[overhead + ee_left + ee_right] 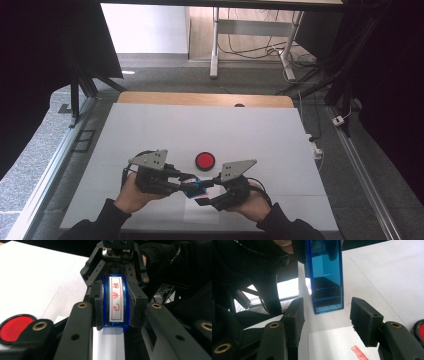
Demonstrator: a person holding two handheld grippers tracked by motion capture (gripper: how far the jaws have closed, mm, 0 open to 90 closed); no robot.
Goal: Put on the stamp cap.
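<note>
High view shows both hands low on the white counter (210, 130), the left tool (186, 179) and the right tool (204, 196) meeting nose to nose at about 6 o'clock of the red ink pad (205, 160). Between them is the blue stamp (194, 188), a translucent self-inking block. Left gripper view has its pads pressed hard on the stamp's (116, 302) two flanks, the red-lettered face turned toward that camera, presumably so the print side can be checked or reached by the other hand. Right gripper view tells the opposite story: the right tool's (325, 317) pads stand apart with clear gaps either side of the stamp's (325, 277) lower end, touching nothing, so the weight rests wholly with the left. A white sheet (332, 345) lies on the counter below, bearing at its 5 o'clock corner what looks like a red impression (360, 353), though it is too cropped to be sure. Holding the stamp just above that sheet suits a handover or a fresh pressing.
</note>
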